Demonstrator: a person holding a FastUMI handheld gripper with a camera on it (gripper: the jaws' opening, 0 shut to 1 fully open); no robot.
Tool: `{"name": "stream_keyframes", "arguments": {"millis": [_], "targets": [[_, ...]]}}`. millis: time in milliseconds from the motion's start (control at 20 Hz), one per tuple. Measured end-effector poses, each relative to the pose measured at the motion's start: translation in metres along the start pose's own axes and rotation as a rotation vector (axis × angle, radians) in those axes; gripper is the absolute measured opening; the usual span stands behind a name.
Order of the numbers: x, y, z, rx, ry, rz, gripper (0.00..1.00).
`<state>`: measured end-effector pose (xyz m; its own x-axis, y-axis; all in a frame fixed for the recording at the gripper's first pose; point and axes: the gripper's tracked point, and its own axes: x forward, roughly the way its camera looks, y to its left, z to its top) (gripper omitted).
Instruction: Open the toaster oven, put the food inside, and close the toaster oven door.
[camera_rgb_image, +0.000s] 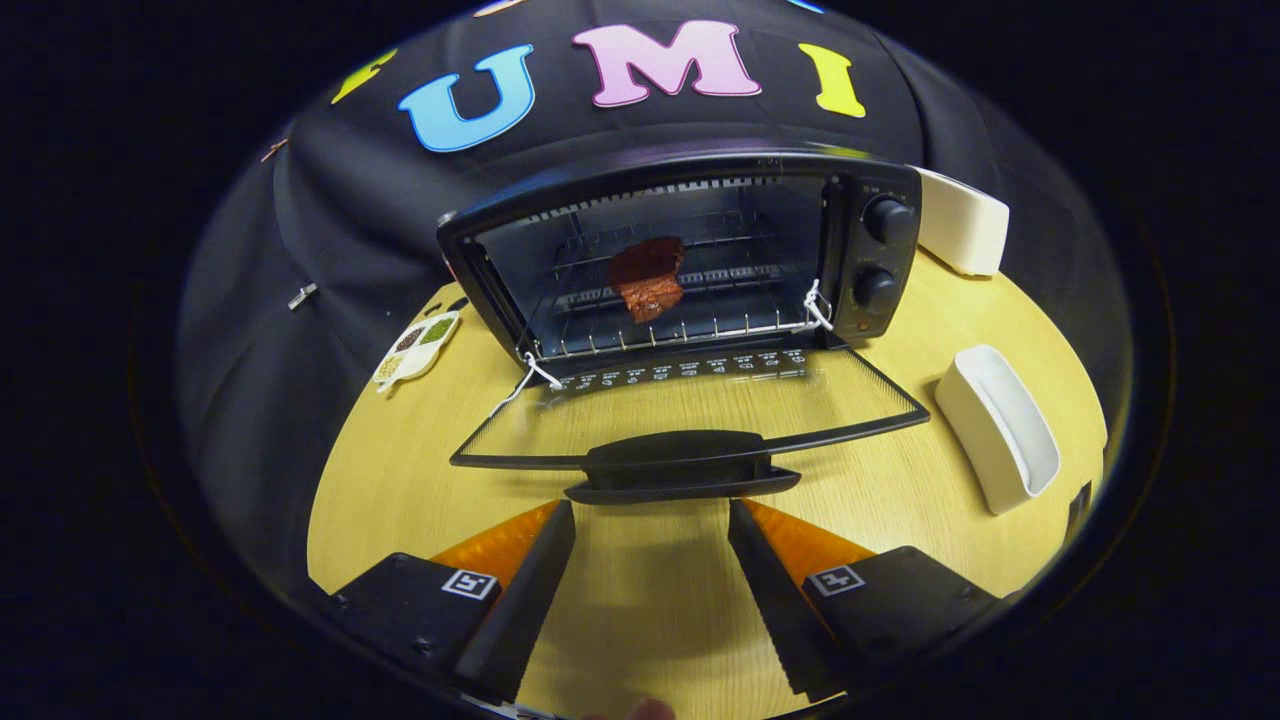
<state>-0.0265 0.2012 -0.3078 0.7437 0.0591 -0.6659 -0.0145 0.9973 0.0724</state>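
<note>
The black toaster oven (870, 250) stands on the wooden table, beyond my fingers. Its glass door (700, 405) is folded down flat toward me, with the black handle (680, 465) just ahead of my fingertips. A reddish-brown piece of food (648, 277) lies on the wire rack (660, 335) inside the oven. My gripper (652, 510) is open, its two black fingers spread wide with only bare table between them, a little short of the handle.
A white oblong dish (1000, 425) sits on the table to the right of the door. A white box (962, 232) stands behind the oven's right side. A small plate with green and brown items (415, 347) lies left of the oven, near the table edge.
</note>
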Motion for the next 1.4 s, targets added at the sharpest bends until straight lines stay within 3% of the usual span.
{"name": "stream_keyframes", "arguments": {"millis": [250,550,800,1150,1400], "targets": [[-0.009,0.005,0.029,0.030,-0.088,0.015,0.96],[-0.013,0.015,0.098,0.051,-0.232,0.055,0.96],[-0.004,0.016,0.144,0.034,-0.290,0.040,0.99],[-0.014,-0.005,0.143,0.007,-0.280,-0.003,0.99],[-0.048,-0.036,0.170,-0.017,-0.356,-0.035,0.99]]}}
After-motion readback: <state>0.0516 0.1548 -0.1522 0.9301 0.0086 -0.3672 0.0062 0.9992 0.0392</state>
